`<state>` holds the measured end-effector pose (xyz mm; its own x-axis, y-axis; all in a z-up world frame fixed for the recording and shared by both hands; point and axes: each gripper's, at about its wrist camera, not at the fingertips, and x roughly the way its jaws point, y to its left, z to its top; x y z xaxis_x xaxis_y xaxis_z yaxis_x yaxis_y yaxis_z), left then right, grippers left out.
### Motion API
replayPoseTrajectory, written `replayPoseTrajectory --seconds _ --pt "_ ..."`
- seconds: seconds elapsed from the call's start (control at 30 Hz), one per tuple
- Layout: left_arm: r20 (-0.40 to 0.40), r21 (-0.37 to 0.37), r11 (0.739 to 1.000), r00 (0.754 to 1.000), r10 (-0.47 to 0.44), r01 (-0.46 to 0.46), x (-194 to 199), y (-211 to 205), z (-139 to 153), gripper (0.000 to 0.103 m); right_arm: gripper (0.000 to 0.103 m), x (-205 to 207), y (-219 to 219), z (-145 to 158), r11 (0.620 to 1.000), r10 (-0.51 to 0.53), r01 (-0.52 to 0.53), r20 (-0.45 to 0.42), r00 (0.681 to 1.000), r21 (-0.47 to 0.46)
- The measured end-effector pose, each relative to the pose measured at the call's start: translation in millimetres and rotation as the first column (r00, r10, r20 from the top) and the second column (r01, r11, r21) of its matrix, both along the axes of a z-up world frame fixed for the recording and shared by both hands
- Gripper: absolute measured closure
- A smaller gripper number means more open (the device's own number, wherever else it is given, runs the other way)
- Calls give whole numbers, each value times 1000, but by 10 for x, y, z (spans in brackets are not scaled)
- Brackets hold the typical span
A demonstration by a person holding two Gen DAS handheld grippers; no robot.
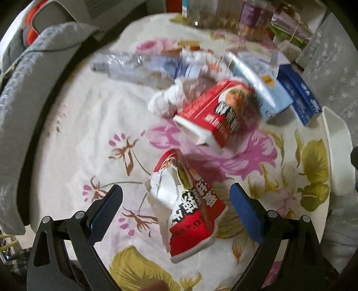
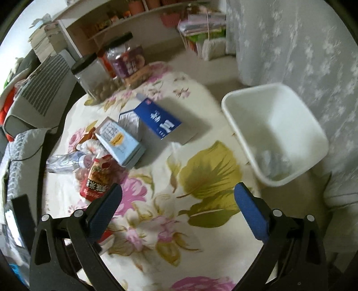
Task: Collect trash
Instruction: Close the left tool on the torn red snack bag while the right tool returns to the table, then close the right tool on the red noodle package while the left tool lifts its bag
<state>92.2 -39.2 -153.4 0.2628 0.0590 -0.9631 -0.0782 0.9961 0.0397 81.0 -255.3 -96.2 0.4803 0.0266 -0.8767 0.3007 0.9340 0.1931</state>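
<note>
Left tongs (image 1: 176, 197) spread w/ a torn red wrapper (image 1: 190, 210) between the jaws, right tongs (image 2: 179, 197) spread & empty; bin (image 2: 275, 134) ahead-right holds little, so most trash—cartons, bottle (image 1: 125, 65)—left.

A lived-in home room, and it shows everywhere.

Flowered tablecloth (image 2: 208, 174) over a round table, lace curtain (image 2: 302, 56) hanging at the right, shelves (image 2: 125, 20) packed along the back wall, stacked books (image 2: 44, 42), snack jars (image 2: 89, 76) on the table's far side.
</note>
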Motion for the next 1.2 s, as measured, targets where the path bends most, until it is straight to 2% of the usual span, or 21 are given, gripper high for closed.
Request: replayPoseTrajectory --seconds 0.07,0.13,0.2,0.23,0.37,0.47,0.53,0.67,0.77,0.9,1.07,1.2 --pt "-23 -23 1000 1000 -2 1 19 45 -71 21 7 46 89 -31 999 30 -30 -10 1000 -13" --pt "-57 -65 998 998 -8 4 28 78 -141 39 7 105 190 -55 997 68 -69 -16 998 -31" --pt "-80 -111 994 997 -16 7 19 138 -187 46 7 163 308 -101 994 109 -110 -29 994 -25" --pt "-72 -118 993 997 -19 11 13 162 -175 55 7 193 345 -122 992 125 -126 -40 991 -8" --pt "-41 -160 987 999 -7 0 -36 373 -45 58 7 325 530 -237 982 173 -167 -78 982 85" --pt "-13 -146 989 1000 21 -23 -63 562 44 59 7 430 673 -295 976 188 -175 -92 978 132" --pt "-4 -163 985 999 54 -54 -83 721 93 59 7 503 779 -343 971 191 -173 -103 976 168" --pt "60 -143 985 992 110 -101 -57 1015 262 59 7 616 989 -441 955 199 -166 -114 973 246" --pt "85 -140 983 988 131 -119 -47 1180 322 59 9 702 1129 -521 959 181 -150 -115 977 239" --pt "91 -137 982 986 141 -128 1 1214 305 59 17 822 1213 -693 959 167 -129 -137 976 251" --pt "93 -131 982 985 148 -135 16 1280 268 59 37 910 1323 -841 961 189 -152 -147 971 232" --pt "111 -126 982 981 158 -144 17 1334 294 59 61 877 1401 -812 962 228 -204 -124 966 183"
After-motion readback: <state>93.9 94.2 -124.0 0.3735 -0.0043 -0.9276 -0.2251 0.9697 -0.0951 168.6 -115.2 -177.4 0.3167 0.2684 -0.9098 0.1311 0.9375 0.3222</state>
